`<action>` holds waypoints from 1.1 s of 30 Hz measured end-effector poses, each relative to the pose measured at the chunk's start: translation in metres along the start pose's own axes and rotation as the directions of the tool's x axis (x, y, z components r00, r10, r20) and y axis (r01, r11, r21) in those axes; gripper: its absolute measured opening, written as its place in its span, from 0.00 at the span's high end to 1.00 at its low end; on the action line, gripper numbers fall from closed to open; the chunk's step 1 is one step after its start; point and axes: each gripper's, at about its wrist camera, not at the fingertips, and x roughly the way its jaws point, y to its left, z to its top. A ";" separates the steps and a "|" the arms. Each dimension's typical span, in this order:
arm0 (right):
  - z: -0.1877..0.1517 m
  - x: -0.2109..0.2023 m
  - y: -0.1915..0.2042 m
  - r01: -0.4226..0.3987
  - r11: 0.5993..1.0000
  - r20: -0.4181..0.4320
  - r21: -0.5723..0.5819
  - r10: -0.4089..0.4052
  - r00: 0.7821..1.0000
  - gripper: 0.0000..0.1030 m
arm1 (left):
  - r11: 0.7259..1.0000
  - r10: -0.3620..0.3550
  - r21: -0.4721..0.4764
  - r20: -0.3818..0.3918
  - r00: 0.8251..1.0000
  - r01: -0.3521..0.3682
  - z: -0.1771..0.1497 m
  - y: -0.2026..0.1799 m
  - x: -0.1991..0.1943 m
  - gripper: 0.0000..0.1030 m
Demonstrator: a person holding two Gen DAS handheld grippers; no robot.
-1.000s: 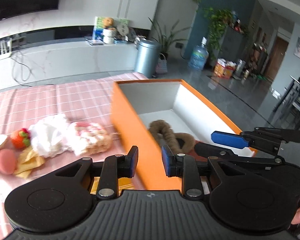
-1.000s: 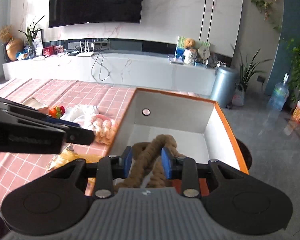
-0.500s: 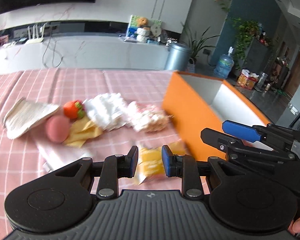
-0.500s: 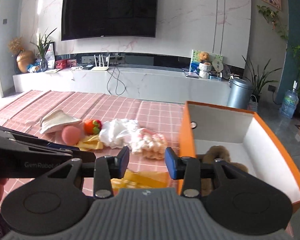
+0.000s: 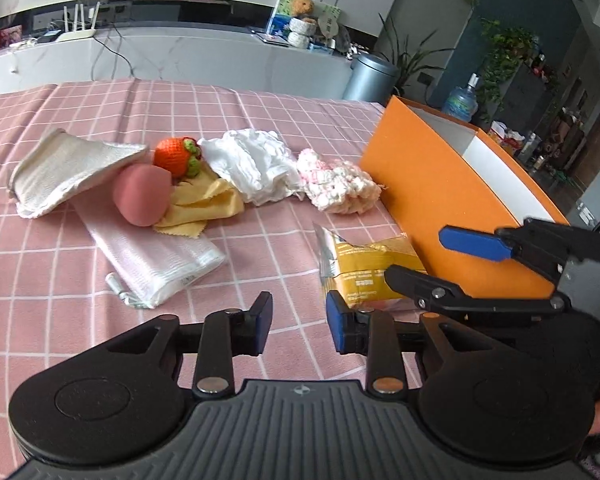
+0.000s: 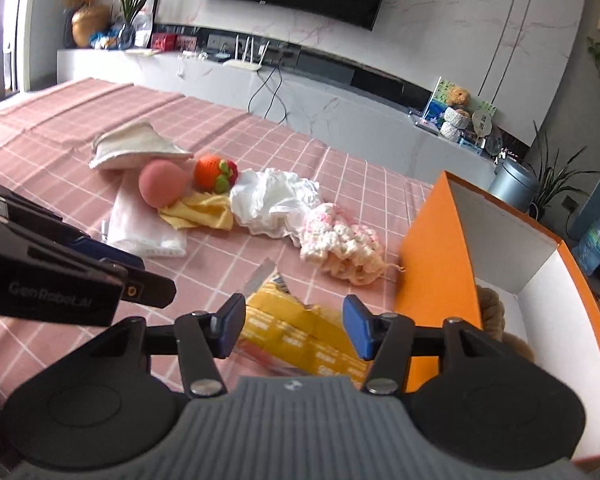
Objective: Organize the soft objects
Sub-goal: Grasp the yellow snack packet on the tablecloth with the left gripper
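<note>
Soft things lie in a row on the pink checked cloth: a beige folded cloth (image 5: 66, 170), a pink ball (image 5: 142, 194), an orange knitted fruit (image 5: 176, 157), a yellow cloth (image 5: 202, 204), a white crumpled cloth (image 5: 252, 170), a pink-white knitted piece (image 5: 338, 186) and a white mesh bag (image 5: 156, 258). A yellow packet (image 6: 300, 332) lies beside the orange box (image 6: 436, 264), which holds a brown rope (image 6: 490, 312). My left gripper (image 5: 298, 326) hovers over bare cloth, jaws opening, nothing between them. My right gripper (image 6: 294, 328) is above the yellow packet, jaws opening, not gripping it.
The orange box (image 5: 440, 200) stands at the right end of the table. My right gripper (image 5: 476, 256) shows at the right of the left wrist view, my left gripper (image 6: 60, 276) at the left of the right wrist view. A white counter runs behind the table.
Both grippers swung left from the orange box toward the pile on the cloth and sank lower. The right gripper let go of the brown rope, which stays in the box. Both jaws widened.
</note>
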 end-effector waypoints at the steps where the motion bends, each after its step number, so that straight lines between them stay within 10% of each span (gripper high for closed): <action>1: 0.002 0.004 -0.004 -0.002 1.000 -0.020 -0.012 0.001 1.000 0.48 | 1.000 -0.006 0.010 -0.008 1.000 0.006 0.001 -0.001 0.004 0.61; 15: -0.004 0.036 -0.005 0.153 0.976 -0.075 -0.156 -0.166 0.983 0.54 | 0.993 -0.106 -0.060 -0.113 0.988 0.100 0.014 -0.002 0.064 0.67; 20: -0.008 0.041 -0.005 0.167 0.975 -0.068 -0.145 -0.178 0.982 0.57 | 0.987 -0.137 -0.092 -0.095 0.986 0.128 0.016 -0.002 0.070 0.91; 33: 0.001 0.047 0.018 0.070 0.985 -0.045 -0.157 -0.077 0.996 0.57 | 0.995 0.057 -0.084 -0.046 0.997 -0.061 0.012 0.007 0.048 1.00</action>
